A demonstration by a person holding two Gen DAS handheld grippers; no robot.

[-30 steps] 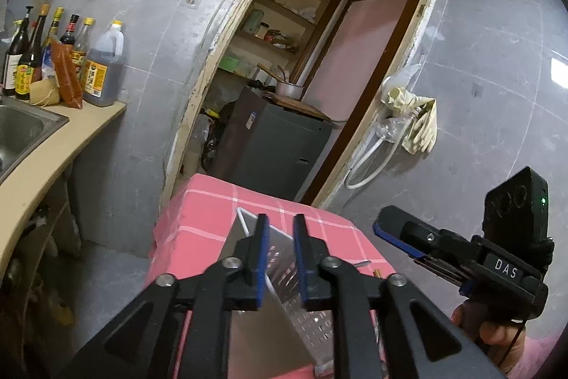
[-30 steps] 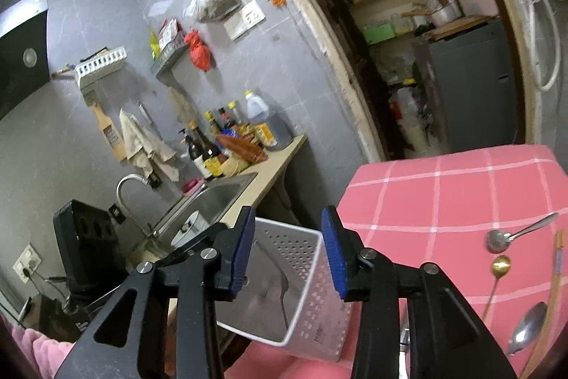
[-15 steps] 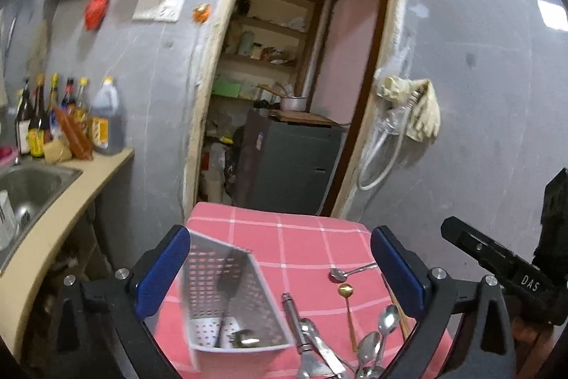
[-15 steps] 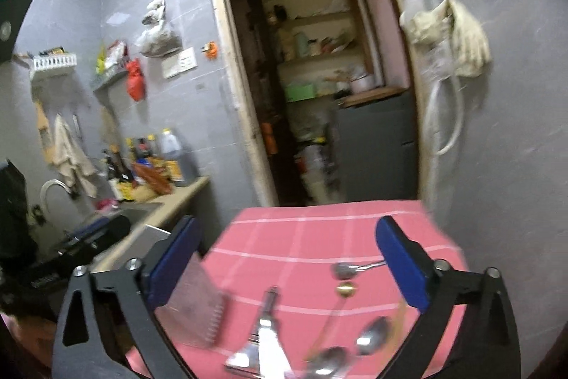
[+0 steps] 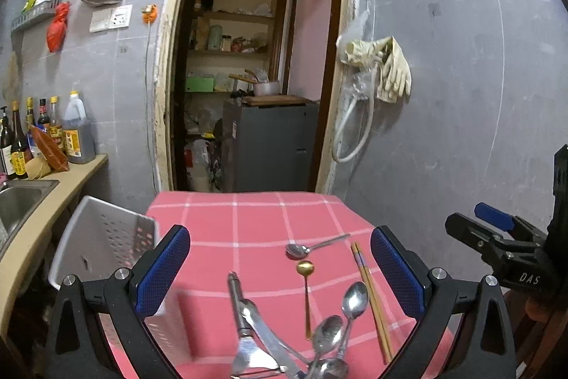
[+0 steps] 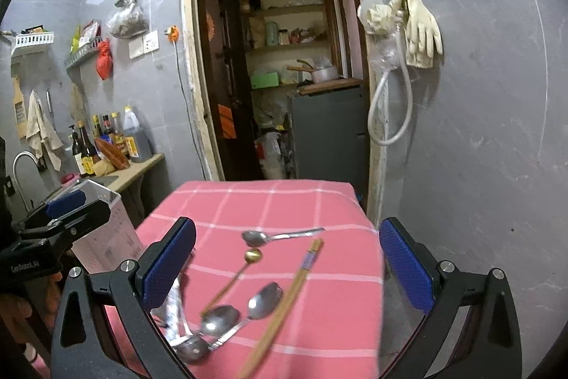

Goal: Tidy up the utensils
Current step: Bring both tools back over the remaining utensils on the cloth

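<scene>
A white perforated utensil basket (image 5: 106,247) stands at the left edge of the pink checked table (image 5: 255,219); it also shows in the right wrist view (image 6: 113,237). Loose utensils lie on the cloth: a silver spoon (image 5: 312,245), a gold spoon (image 5: 306,290), chopsticks (image 5: 371,301), more spoons (image 5: 349,304) and a peeler with knives (image 5: 248,318). My left gripper (image 5: 280,272) is open and empty above the utensils. My right gripper (image 6: 287,269) is open and empty above the same pile, spoons (image 6: 245,304) and chopsticks (image 6: 294,286) below it.
A counter with a sink (image 5: 17,201) and bottles (image 5: 53,134) runs along the left. A doorway behind the table leads to a grey cabinet (image 5: 269,144). Gloves and a hose (image 5: 376,73) hang on the right wall.
My left gripper let go of the basket and opened wide. My right gripper also opened. Both views pulled back and swung right, over the loose utensils.
</scene>
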